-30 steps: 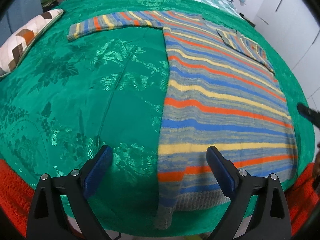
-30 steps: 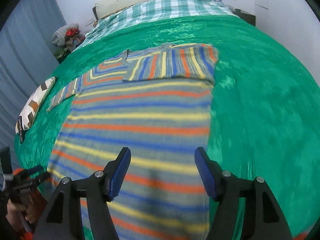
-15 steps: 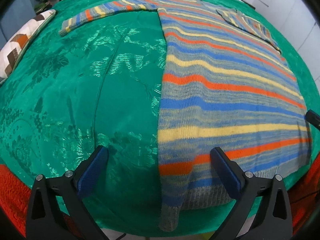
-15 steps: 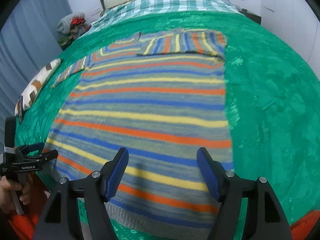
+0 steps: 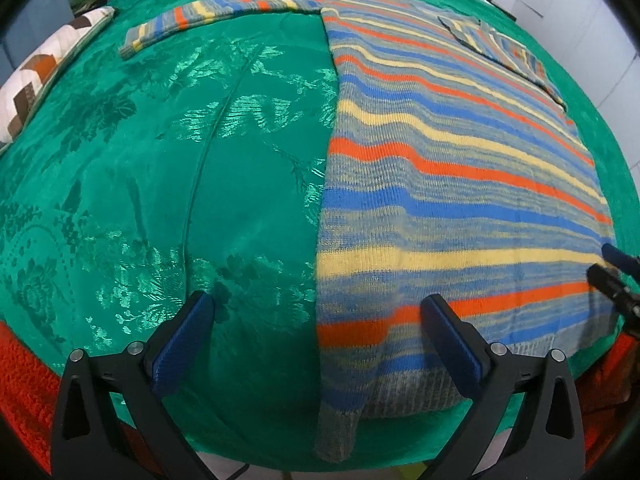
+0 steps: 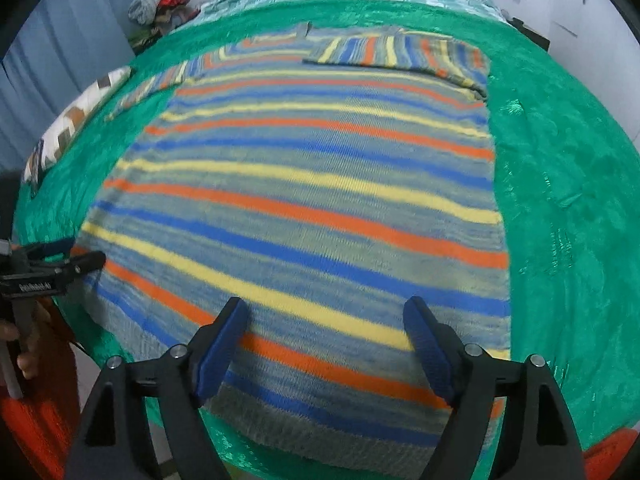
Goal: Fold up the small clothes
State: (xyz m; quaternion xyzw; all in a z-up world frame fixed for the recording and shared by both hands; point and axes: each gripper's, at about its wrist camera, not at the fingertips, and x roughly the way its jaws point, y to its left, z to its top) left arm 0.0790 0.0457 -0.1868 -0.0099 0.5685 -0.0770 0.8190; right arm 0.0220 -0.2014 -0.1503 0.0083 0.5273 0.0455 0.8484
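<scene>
Left wrist view shows the grey knitted sweater with orange, blue and yellow stripes (image 5: 440,184) spread flat on the green patterned bedspread (image 5: 160,200), its hem at the near edge of the bed. One sleeve is folded across the chest, the other lies stretched out to the side, so by my reading folding has barely begun. Left gripper (image 5: 316,340) hangs over the hem's corner, jaws wide apart and empty; right gripper (image 6: 324,344) hovers above the hem, jaws opening, nothing pinched between them
</scene>
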